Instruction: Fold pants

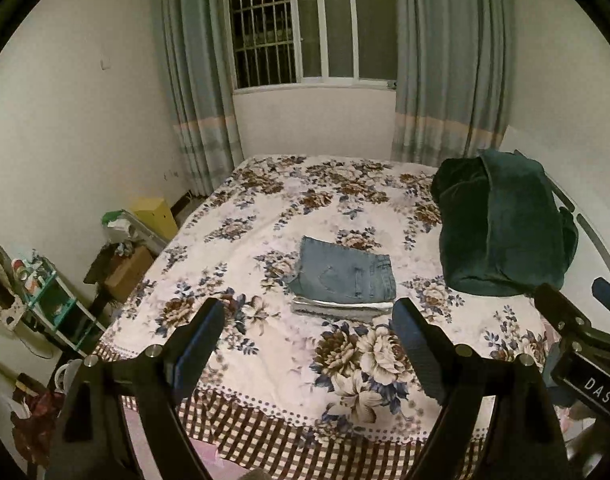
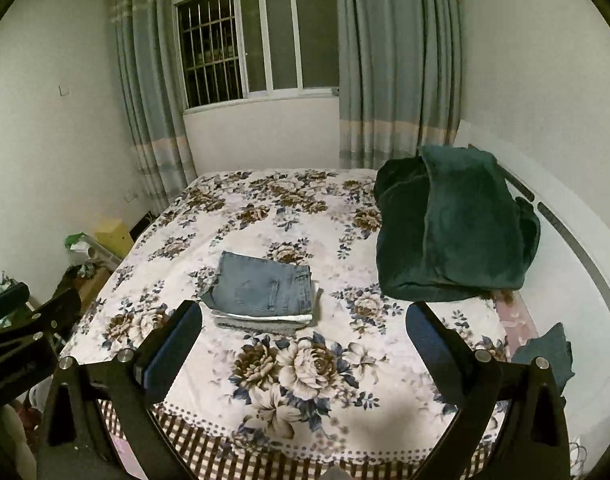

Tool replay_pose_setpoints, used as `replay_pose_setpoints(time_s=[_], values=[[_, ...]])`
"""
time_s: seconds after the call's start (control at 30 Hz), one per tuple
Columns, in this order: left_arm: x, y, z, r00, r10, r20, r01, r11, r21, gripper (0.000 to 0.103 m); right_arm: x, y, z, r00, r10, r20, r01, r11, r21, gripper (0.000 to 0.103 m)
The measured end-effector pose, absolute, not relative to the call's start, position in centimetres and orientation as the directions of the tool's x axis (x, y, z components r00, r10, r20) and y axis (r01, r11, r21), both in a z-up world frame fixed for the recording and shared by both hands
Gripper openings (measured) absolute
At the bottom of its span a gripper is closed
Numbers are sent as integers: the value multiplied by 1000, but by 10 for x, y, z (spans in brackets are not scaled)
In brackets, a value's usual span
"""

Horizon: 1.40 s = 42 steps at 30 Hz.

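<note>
Your left tongs (image 1: 309,322) and right tongs (image 2: 305,326) gape empty above the floral bed (image 1: 265,360), the folded jeans (image 1: 345,276) lying at twelve o'clock atop a small clothes stack (image 1: 337,308).

Faded blue denim pants (image 1: 345,272), floral bedspread (image 1: 265,220), dark green blanket (image 1: 501,224)

Both wrist views look from above the near edge of the bed (image 1: 265,412) toward the window (image 1: 313,28) on the far wall. The left one sits slightly left. They share the bed, the folded jeans (image 2: 265,290) mid-bed and the curtains (image 2: 397,60).
</note>
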State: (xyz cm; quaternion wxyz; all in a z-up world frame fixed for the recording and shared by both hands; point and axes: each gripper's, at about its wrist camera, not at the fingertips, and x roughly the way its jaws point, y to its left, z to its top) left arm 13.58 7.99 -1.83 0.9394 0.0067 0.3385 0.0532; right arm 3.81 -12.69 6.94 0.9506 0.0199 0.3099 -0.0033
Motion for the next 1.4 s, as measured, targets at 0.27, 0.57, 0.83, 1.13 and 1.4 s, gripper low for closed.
replay_pose_setpoints(time_s=[0.27,0.57,0.83,1.13,1.4], values=[[120,86,-13,777,98,-622,-90,995,45,103,25,-120,80,809,-14,-588,33,999,21,103],[114,92,-13,779,87,-620,-79,996,39,103,23,-116,82,801,-32,-598,48,999,11,103],[110,101,-14,774,84,-628,-78,996,37,103,21,-121,85,797,-20,-604,40,999,19,103],[104,106,-13,772,86,-629,-84,996,33,103,20,-119,86,793,-7,-609,29,999,27,103],[102,108,-14,769,82,-634,-82,996,29,103,22,-115,86,794,-6,-608,29,999,28,103]])
